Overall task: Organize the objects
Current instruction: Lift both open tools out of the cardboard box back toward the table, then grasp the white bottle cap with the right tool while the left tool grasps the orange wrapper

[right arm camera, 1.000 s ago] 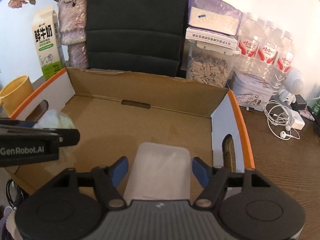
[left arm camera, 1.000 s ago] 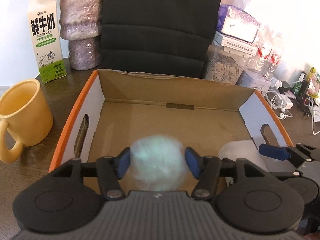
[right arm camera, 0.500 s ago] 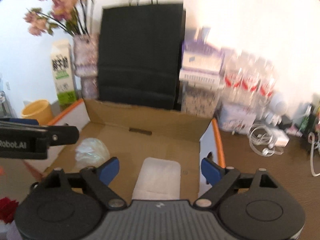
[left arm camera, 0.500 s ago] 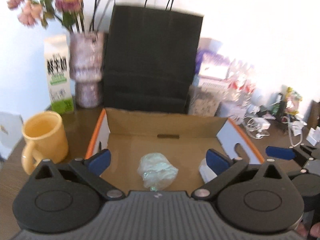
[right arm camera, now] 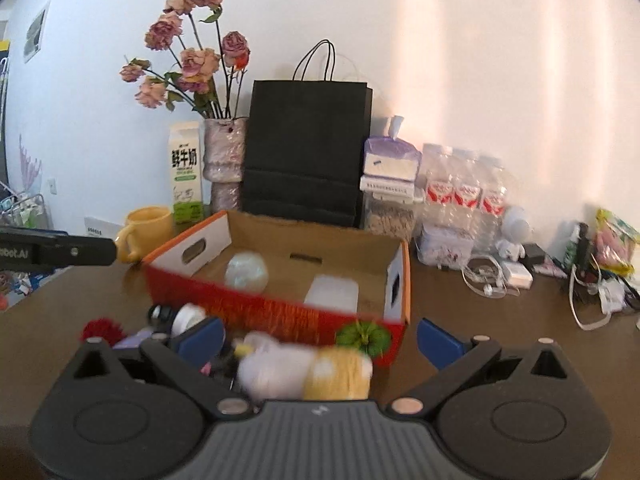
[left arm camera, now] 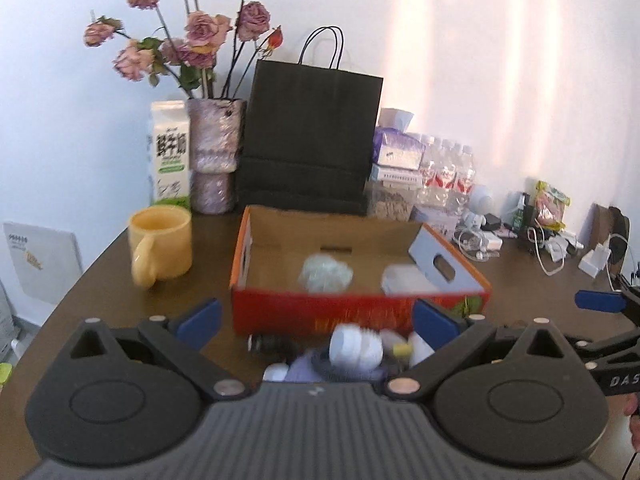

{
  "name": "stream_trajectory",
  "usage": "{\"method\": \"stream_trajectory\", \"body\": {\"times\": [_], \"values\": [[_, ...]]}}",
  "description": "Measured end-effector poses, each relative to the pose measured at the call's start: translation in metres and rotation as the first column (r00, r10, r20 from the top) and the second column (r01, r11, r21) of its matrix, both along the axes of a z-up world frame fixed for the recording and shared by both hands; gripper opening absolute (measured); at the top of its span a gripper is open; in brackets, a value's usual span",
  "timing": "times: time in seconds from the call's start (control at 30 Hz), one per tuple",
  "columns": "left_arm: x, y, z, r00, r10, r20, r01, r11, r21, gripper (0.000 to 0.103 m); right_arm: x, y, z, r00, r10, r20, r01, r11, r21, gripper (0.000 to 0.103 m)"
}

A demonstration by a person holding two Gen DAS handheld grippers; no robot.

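While both grippers hang empty in front of the box (left arm camera: 352, 312), the step in hand looks like choosing the next item from the pile at its near wall. From the left wrist, the left gripper (left arm camera: 316, 320) has its jaws spread wide, holding nothing; inside the box lie a crumpled bag (left arm camera: 326, 274) and a white pack (left arm camera: 404, 280), side by side, while a white cup (left arm camera: 356, 346) and blurred small items sit below the fingers. From the right wrist, the right gripper (right arm camera: 318, 340) is likewise wide open over a pale bundle (right arm camera: 276, 368) and a yellow ball (right arm camera: 340, 372), just beside a green pompom (right arm camera: 362, 336). The next move probably calls for lowering onto one item and closing gently. The table (right arm camera: 480, 320) is dark wood, crowded along the white wall with a mug (left arm camera: 160, 246), milk carton (left arm camera: 170, 158), vase (left arm camera: 212, 160), black bag (left arm camera: 308, 136) and bottles (right arm camera: 464, 192).
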State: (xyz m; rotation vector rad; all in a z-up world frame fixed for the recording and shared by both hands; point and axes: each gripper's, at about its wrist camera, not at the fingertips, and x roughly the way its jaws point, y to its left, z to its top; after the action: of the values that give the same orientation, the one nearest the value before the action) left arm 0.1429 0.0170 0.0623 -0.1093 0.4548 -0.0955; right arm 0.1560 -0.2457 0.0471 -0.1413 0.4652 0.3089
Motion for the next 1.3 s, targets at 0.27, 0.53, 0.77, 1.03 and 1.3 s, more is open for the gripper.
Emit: {"method": "stream_trajectory", "body": {"times": [0.27, 0.53, 0.77, 1.03, 1.3], "values": [[-0.059, 0.004, -0.026, 0.999, 0.031, -0.033, -0.031, 0.999, 0.024, 0.103, -0.065, -0.019, -0.029, 0.998, -0.025, -0.05, 0.026, 1.0, 0.008, 0.103], [-0.091, 0.004, -0.044, 0.996, 0.071, -0.061, -0.071, 0.997, -0.001, 0.103, -0.102, -0.025, -0.05, 0.994, -0.039, -0.106, 0.042, 0.999, 0.025, 0.103], [-0.097, 0.005, -0.055, 0.992, 0.084, -0.092, -0.085, 0.996, -0.008, 0.103, -0.101, -0.039, -0.067, 0.986, -0.096, -0.14, 0.099, 0.995, 0.017, 0.103], [-0.092, -0.006, -0.062, 0.989, 0.088, -0.118, -0.09, 0.996, -0.006, 0.103, -0.074, -0.059, -0.082, 0.98, -0.126, -0.151, 0.12, 0.991, -0.053, 0.091], [-0.087, -0.033, -0.072, 0.986, 0.064, -0.151, -0.066, 0.998, -0.004, 0.103, -0.038, -0.081, -0.101, 0.972, -0.136, -0.19, 0.125, 0.99, -0.072, 0.068]]}}
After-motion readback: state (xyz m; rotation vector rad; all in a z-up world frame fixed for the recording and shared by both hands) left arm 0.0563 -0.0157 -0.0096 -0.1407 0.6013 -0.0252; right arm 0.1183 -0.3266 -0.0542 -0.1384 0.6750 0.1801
